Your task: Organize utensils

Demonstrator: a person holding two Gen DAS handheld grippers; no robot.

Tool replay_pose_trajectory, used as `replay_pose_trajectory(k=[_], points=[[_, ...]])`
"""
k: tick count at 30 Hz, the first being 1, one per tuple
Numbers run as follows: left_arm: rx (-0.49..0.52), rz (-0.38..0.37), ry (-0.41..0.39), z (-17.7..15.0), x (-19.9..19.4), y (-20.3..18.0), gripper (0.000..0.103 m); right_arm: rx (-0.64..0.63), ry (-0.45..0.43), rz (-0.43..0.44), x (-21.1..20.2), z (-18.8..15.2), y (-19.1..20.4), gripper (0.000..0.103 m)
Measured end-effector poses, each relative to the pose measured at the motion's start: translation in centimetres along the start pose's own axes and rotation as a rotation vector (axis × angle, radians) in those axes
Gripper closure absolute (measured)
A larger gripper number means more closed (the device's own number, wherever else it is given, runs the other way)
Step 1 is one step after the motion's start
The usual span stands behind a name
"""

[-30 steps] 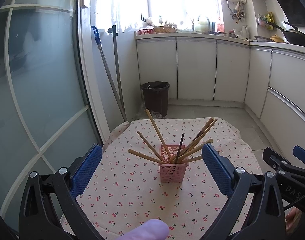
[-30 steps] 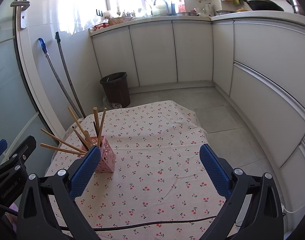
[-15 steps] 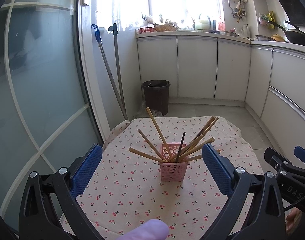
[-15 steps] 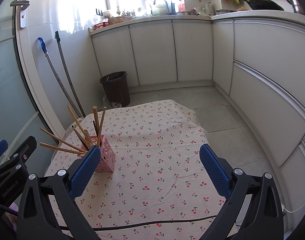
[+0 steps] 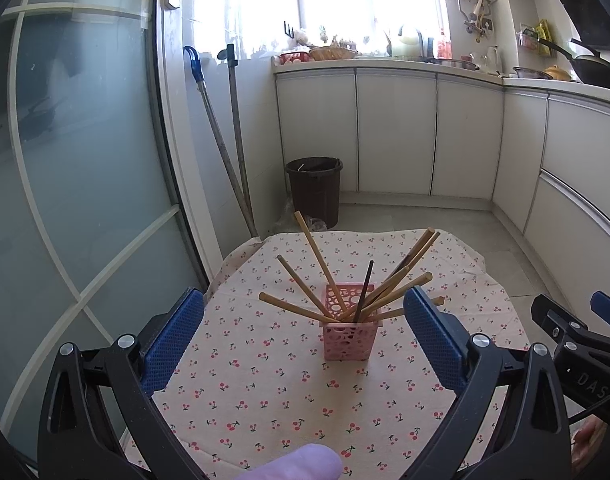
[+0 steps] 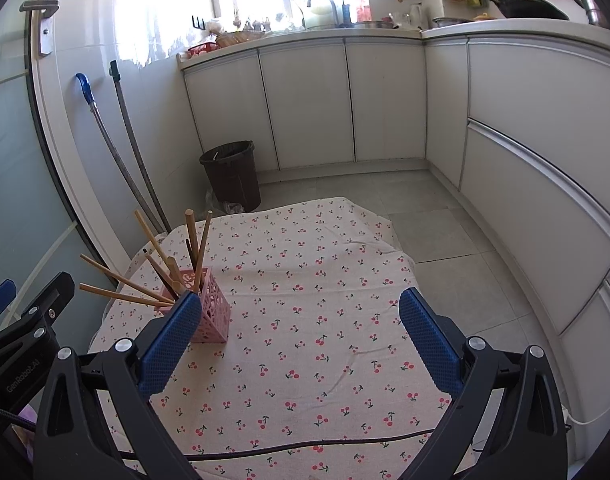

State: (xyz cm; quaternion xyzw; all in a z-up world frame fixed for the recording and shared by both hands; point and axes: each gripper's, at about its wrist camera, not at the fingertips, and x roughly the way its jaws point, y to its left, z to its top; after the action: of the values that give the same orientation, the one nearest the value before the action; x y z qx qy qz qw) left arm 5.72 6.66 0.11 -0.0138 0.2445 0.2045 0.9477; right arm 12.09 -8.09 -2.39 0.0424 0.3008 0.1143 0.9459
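A pink perforated holder [image 5: 348,338] stands on the cherry-print tablecloth [image 5: 265,392], with several wooden chopsticks [image 5: 319,261] and one dark one fanned out of it. My left gripper [image 5: 303,340] hangs open just in front of it, nothing between its blue pads. In the right wrist view the same holder [image 6: 213,312] sits at the left, partly behind a blue pad [image 6: 169,338]. My right gripper [image 6: 301,340] is open over bare cloth, to the right of the holder.
A black cable [image 6: 305,442] runs across the cloth's near edge. Behind the table are a dark bin [image 5: 315,190], two mop handles [image 5: 225,148] against the wall, white cabinets [image 5: 425,132] and a glass door [image 5: 77,160] at left. A fingertip [image 5: 301,465] shows at the bottom.
The left wrist view has lifted and pulled back slightly, so the holder sits a little lower and farther. The right gripper has barely moved. Both stay open.
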Motion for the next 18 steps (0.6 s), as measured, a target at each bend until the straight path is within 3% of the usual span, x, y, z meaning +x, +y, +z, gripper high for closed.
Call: replay_pose_trajectory(k=[6, 18], points=[[0.034, -0.007, -0.011, -0.1, -0.1, -0.6, 0.007, 0.001, 0.006, 0.002, 0.1, -0.2, 0.0, 0.007], [0.069, -0.028, -0.016, -0.5, 0.0, -1.3, 0.017, 0.002, 0.011, -0.001, 0.3, -0.4, -0.1, 0.007]])
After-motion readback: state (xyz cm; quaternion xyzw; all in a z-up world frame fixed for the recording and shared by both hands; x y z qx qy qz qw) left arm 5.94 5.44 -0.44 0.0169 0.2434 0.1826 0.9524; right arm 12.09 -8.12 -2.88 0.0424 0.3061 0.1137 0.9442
